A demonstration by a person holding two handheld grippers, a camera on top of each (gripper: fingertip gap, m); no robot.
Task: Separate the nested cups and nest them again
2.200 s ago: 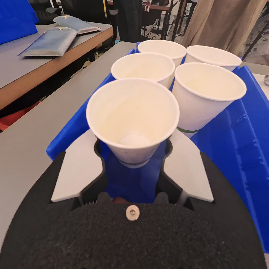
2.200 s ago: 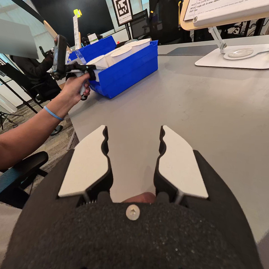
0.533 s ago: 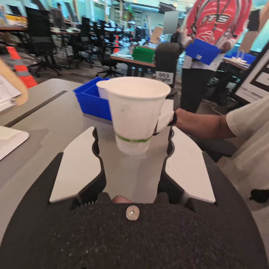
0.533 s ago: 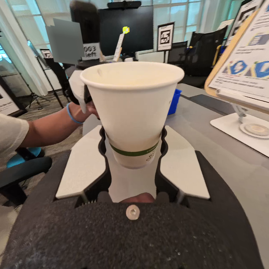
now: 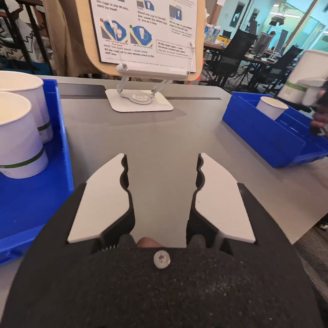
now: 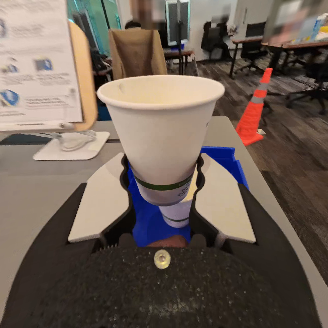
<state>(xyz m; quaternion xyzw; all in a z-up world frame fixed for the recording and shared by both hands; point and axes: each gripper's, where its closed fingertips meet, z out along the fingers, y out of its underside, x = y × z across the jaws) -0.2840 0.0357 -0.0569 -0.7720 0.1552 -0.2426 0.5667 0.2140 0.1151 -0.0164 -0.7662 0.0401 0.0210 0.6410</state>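
Observation:
My right gripper [image 6: 162, 159] is shut on a white paper cup [image 6: 159, 133] with a green band. It holds the cup upright just above another white cup [image 6: 177, 214] that stands in the right blue bin [image 6: 223, 156]. In the left wrist view the held cup [image 5: 308, 71] shows blurred at the far right, over the right bin [image 5: 262, 134] and its standing cup [image 5: 271, 108]. My left gripper [image 5: 161, 156] is open and empty over the grey table [image 5: 159, 134]. The left blue bin [image 5: 58, 159] holds more white cups [image 5: 17, 138] at the left edge.
An instruction board on a white stand [image 5: 140, 101] is at the back of the table, also in the right wrist view [image 6: 71, 147]. An orange cone [image 6: 253, 113] stands on the floor beyond the table's right edge. Chairs and desks are behind.
The cup has passed from my left gripper to my right. My left gripper swung back to face the table middle. My right gripper carried the cup over the right bin's standing cup.

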